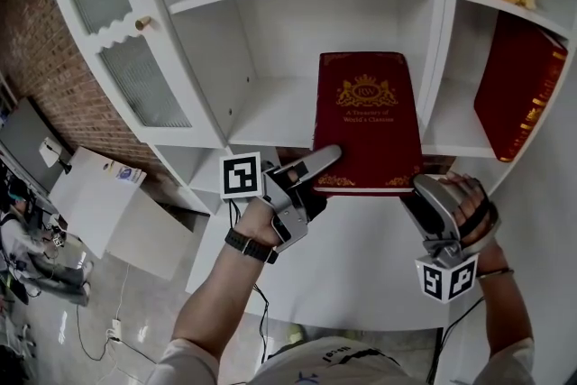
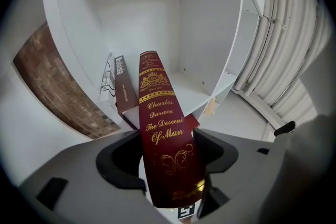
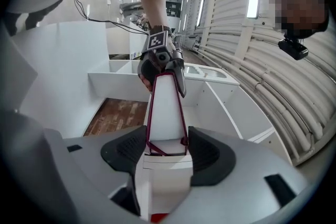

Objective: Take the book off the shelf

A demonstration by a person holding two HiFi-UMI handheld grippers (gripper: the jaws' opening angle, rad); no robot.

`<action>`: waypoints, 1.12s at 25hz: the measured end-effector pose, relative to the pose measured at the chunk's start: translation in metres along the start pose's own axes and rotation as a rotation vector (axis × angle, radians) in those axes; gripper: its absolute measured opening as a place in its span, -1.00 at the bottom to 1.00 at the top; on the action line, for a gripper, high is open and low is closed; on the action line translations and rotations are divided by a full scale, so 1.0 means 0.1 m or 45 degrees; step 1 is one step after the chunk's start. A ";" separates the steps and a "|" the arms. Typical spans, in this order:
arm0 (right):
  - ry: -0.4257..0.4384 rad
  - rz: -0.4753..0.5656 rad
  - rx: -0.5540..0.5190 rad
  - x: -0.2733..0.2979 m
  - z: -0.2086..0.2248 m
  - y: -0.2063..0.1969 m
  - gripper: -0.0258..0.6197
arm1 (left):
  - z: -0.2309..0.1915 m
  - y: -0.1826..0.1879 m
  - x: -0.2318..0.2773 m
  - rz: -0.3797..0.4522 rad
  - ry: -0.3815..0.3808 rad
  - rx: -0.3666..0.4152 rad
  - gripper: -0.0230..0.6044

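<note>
Grip is firm at both near corners of the red book (image 1: 368,117). Your left gripper (image 1: 317,165) clamps the spine end, and your right gripper (image 1: 425,194) is closed on the page-edge side. Cover facing you, the book lies across the front of the middle compartment (image 1: 270,113), its right edge close to the divider (image 1: 440,50). Open room lies on your side, over the white top (image 1: 361,266).

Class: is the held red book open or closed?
Closed: the red book shows its whole front cover; in the right gripper view both covers hug the pages.
</note>
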State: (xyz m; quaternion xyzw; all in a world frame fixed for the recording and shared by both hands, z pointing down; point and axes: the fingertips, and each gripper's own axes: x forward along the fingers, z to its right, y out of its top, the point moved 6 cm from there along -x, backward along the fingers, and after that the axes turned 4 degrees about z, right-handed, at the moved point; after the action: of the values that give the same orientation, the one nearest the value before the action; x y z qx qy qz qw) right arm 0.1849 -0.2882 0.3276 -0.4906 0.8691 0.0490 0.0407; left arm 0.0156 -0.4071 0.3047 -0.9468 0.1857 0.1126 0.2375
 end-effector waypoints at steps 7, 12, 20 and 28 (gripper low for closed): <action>-0.015 -0.041 0.092 -0.16 -0.03 -0.06 -0.09 | -0.04 -0.10 -0.05 0.057 -0.032 -0.012 -0.11; -0.041 -0.091 0.246 -0.35 0.00 -0.12 -0.09 | 0.00 -0.15 -0.17 0.085 -0.048 0.032 -0.13; -0.082 -0.040 0.911 -0.45 0.31 -0.03 -0.09 | 0.02 -0.23 -0.37 0.160 -0.076 0.019 -0.19; 0.016 0.305 2.409 -0.06 0.29 -0.15 -0.01 | 0.17 -0.35 -0.55 0.179 -0.139 0.151 -0.20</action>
State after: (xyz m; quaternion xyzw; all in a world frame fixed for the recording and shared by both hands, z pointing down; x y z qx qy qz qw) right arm 0.2018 -0.2876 0.2985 -0.1621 0.5931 -0.6733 0.4107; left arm -0.0224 -0.3534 0.3215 -0.9082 0.2449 0.1692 0.2943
